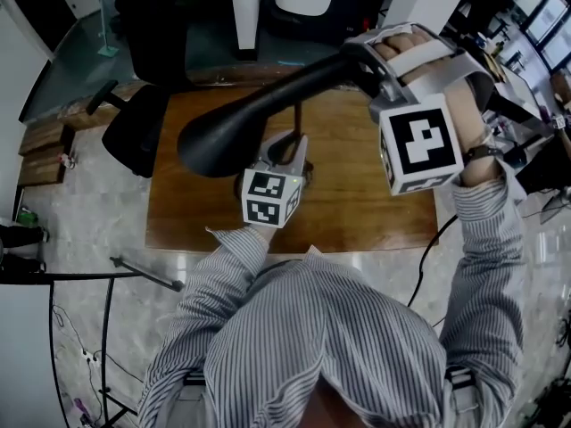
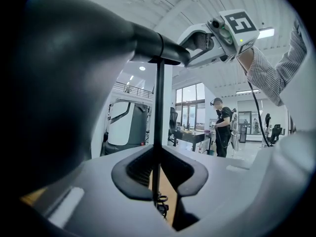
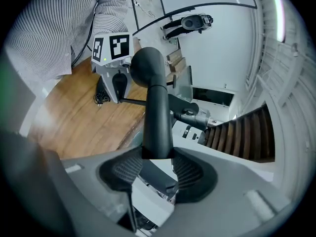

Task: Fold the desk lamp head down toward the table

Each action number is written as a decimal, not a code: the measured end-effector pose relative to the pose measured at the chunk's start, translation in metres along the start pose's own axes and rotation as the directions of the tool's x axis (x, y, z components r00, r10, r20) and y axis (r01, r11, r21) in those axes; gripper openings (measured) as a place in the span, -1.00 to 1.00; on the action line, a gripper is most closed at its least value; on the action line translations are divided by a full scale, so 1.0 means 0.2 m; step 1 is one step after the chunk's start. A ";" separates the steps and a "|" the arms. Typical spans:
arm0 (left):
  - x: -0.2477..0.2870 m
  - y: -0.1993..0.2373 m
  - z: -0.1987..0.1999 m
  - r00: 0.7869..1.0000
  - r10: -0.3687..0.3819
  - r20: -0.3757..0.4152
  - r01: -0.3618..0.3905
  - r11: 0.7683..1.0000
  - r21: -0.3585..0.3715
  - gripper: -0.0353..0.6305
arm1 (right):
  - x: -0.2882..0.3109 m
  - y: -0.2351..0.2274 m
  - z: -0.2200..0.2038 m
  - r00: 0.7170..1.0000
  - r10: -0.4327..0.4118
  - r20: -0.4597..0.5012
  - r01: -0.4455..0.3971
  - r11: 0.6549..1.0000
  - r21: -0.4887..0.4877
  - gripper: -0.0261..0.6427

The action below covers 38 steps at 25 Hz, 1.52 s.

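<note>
A black desk lamp stands on the wooden table (image 1: 357, 208). Its wide head (image 1: 219, 136) hangs out to the left, and its thick neck (image 1: 308, 78) runs up and right. My right gripper (image 1: 361, 65) is shut on that neck's far end; the neck (image 3: 158, 122) sits pinched between the pads of the right gripper (image 3: 158, 164). My left gripper (image 1: 299, 154) sits lower, shut on the lamp's thin upright pole (image 1: 297, 119). In the left gripper view the pole (image 2: 158, 112) rises from between the jaws of the left gripper (image 2: 158, 174), under the dark head (image 2: 64, 83).
A black office chair (image 1: 138, 123) stands off the table's left edge. A coiled cable (image 3: 101, 98) lies on the wood by the lamp's foot. A person (image 2: 221, 127) stands far off in the room. Pale stone floor surrounds the table.
</note>
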<state>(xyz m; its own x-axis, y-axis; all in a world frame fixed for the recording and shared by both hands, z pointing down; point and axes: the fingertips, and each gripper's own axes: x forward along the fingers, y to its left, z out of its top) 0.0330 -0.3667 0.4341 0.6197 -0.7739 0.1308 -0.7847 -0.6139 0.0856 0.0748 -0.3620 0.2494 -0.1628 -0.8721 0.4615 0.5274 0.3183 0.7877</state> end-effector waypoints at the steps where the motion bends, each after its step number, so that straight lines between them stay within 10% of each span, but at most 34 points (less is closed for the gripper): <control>1: 0.00 0.00 0.00 1.000 0.004 0.004 -0.004 1.000 0.001 -0.79 | 0.00 0.00 0.00 1.000 0.008 -0.003 -0.008 1.000 -0.002 -0.34; 12: 0.00 0.00 0.01 0.999 0.035 0.032 -0.035 0.999 0.005 -0.79 | 0.00 -0.04 0.00 0.999 0.001 -0.048 -0.004 0.998 -0.062 -0.34; 21: -0.02 0.01 0.02 0.997 0.057 0.048 -0.056 0.998 -0.012 -0.77 | -0.04 -0.05 -0.05 0.986 -0.168 -0.019 0.167 0.948 0.272 -0.33; 29: -0.11 0.00 -0.02 0.997 0.076 0.028 -0.075 0.997 -0.036 -0.71 | -0.18 0.03 -0.10 0.889 -0.458 -0.026 0.312 0.560 0.767 -0.33; 38: -0.32 -0.08 -0.11 0.998 0.051 -0.026 -0.053 0.997 -0.060 -0.80 | -0.12 0.38 0.32 0.839 -0.524 0.147 -0.123 0.080 0.989 -0.35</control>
<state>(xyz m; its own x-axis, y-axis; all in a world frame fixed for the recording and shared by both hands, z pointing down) 0.0061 -0.3045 0.4468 0.5782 -0.8000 0.1605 -0.8157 -0.5619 0.1374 0.0654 -0.2944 0.3237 -0.5354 -0.8439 0.0346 -0.7625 0.5006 0.4100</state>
